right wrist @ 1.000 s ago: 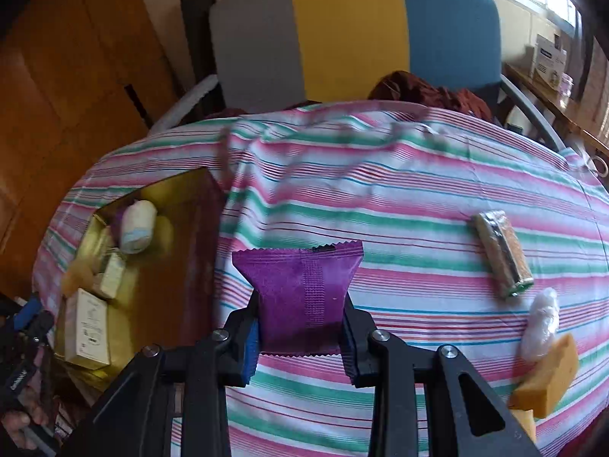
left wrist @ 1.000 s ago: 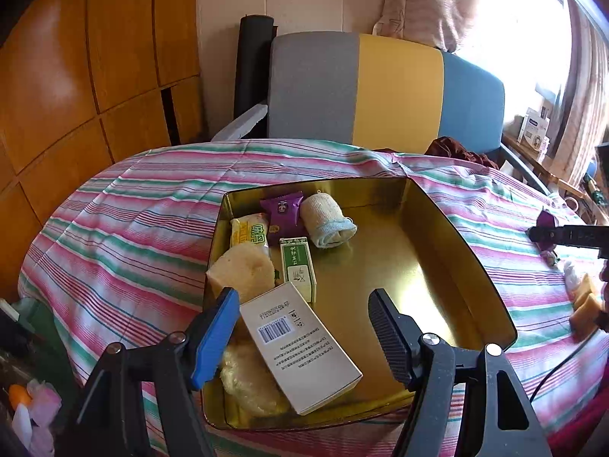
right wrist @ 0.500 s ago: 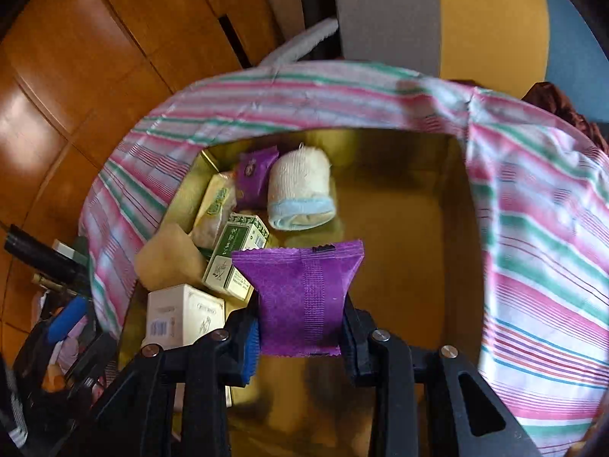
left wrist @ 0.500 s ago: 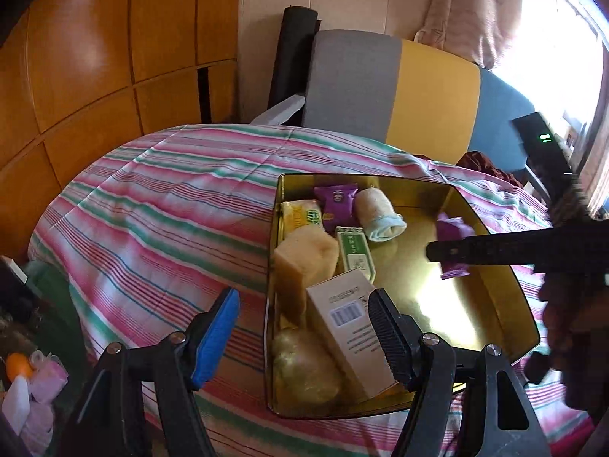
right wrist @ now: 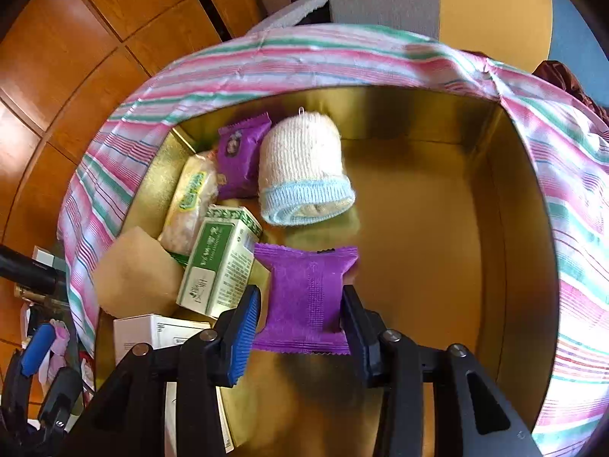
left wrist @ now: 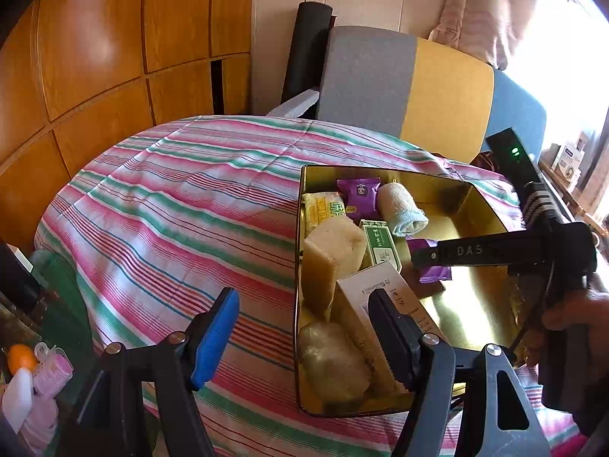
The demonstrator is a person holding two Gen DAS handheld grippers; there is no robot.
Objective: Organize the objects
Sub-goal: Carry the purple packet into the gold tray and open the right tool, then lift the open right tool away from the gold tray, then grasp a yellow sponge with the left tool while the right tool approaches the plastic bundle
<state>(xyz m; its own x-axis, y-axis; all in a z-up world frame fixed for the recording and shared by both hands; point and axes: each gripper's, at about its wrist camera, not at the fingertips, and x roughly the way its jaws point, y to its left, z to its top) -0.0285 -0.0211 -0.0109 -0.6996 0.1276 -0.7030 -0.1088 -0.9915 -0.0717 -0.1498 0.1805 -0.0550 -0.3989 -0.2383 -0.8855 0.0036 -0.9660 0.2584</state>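
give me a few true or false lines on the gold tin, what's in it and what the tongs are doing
1. The purple foil packet sits between the right tongs, above the gold metal tin. True; those jaws are opening.
2. The left tongs grip the white cardboard box. False: they are open, holding nothing.
3. The rolled cream sock with a blue cuff lies on the striped tablecloth. False: it is in the tin.
4. A green and white carton lies in the tin. True.

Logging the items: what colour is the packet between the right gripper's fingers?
Purple packet, with crimped ends; clearest in the right wrist view.
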